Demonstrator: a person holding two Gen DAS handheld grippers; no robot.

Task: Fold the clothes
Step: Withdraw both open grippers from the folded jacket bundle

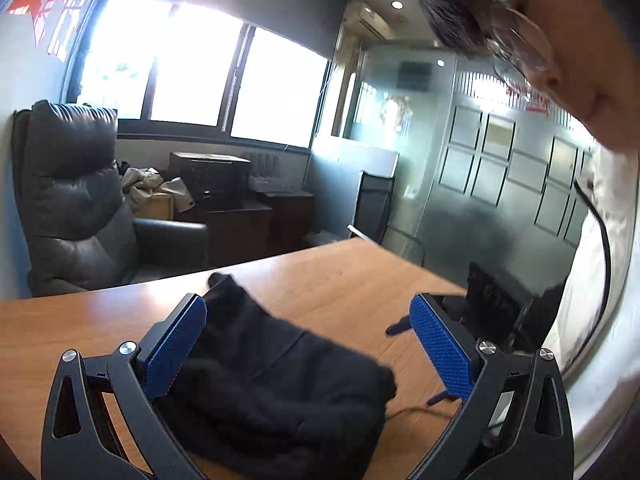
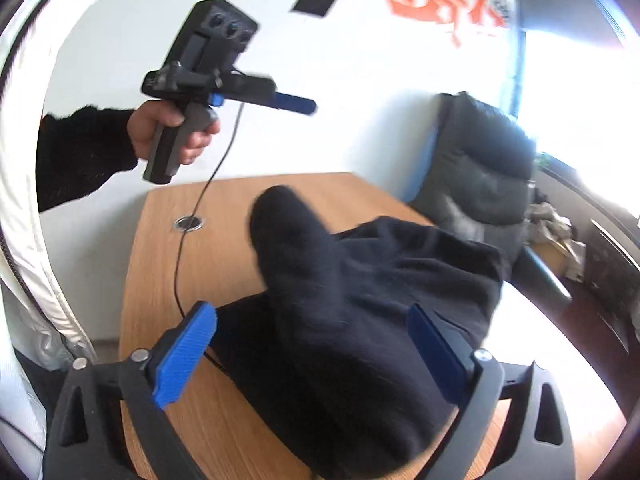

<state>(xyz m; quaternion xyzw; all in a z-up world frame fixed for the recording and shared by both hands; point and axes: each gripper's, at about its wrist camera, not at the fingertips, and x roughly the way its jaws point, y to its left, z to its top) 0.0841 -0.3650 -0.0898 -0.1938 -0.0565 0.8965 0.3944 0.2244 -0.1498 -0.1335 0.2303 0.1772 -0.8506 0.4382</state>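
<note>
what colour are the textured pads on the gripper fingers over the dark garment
Bright blue pads on black fingers, clearest in the left wrist view.

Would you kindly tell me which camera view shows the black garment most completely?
The right wrist view: the black garment spreads across the wooden table, sleeve included. The left wrist view shows only a bunched part of it between the open tongs.

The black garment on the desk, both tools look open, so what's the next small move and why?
Probably lower the left tool back toward the black garment. It hangs raised above the wooden desk, open and empty, while the garment lies bunched and uneven. The right tool stands wide open above the cloth, gripping nothing, so a fresh edge needs pinching.
</note>
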